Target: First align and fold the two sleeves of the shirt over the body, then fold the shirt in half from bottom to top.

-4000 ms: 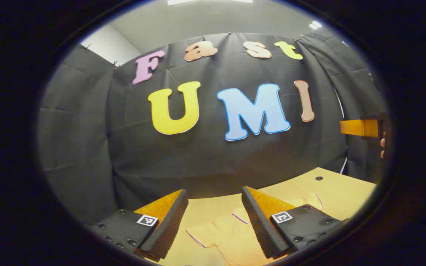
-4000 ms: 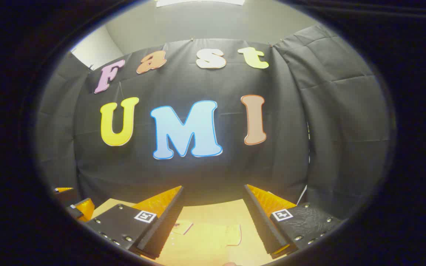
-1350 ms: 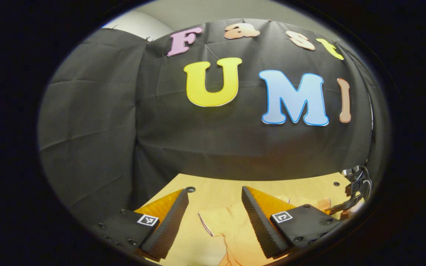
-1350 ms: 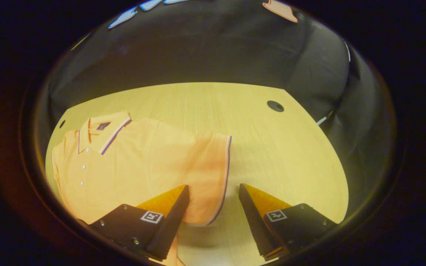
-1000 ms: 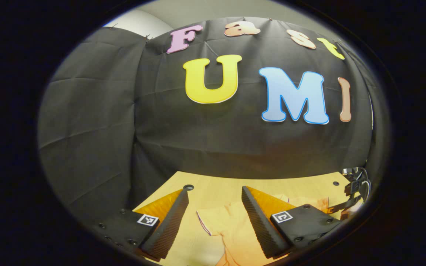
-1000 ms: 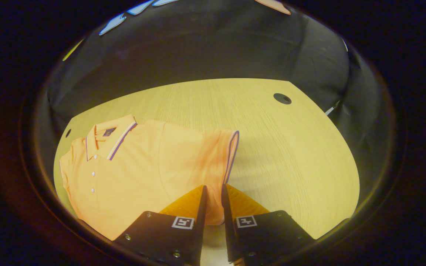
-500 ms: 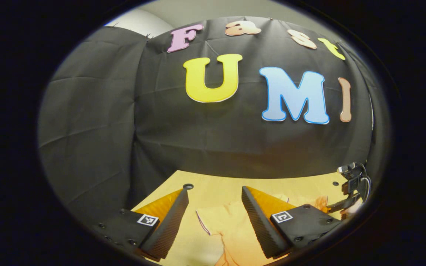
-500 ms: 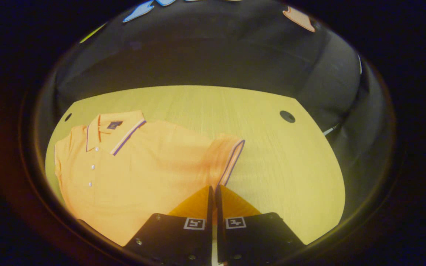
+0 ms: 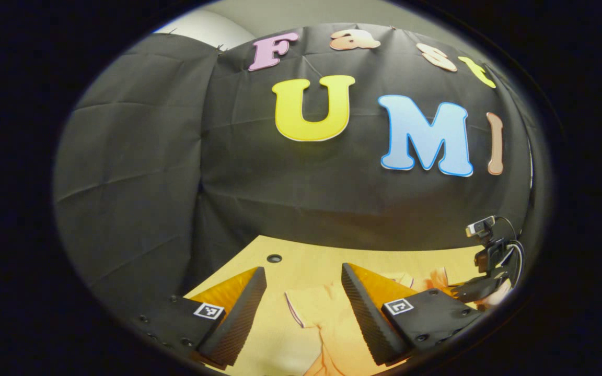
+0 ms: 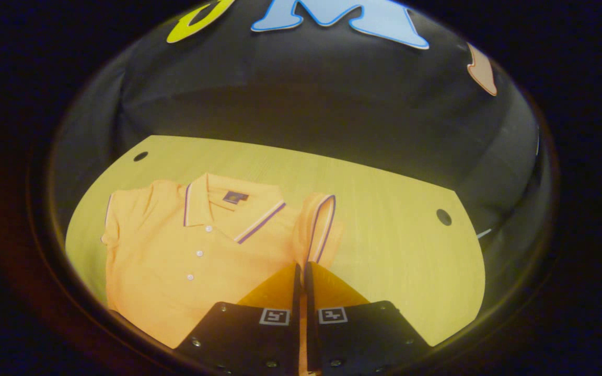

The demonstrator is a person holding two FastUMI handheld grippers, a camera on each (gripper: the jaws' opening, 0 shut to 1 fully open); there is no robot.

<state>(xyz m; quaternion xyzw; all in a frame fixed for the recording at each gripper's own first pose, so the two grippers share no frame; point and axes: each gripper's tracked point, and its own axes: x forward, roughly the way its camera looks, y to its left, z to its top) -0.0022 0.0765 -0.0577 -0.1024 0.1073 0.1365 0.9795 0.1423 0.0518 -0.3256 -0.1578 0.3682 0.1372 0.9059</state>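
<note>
Shirt [image 10: 186,261], orange polo, lies front-up on the wooden tabletop [image 10: 395,250], collar toward the far edge. Right gripper [image 10: 301,274] has its fingers pressed together on the lifted sleeve [image 10: 322,224]. Left gripper [image 9: 301,297] hangs over the shirt's other sleeve [image 9: 311,308] near the left edge, fingers spread.

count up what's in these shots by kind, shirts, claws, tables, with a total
shirts: 1, the orange polo shirt
claws: 2, the right claw pinching the shirt's sleeve, the left claw open above the shirt
tables: 1, the wooden table
total: 4
</note>
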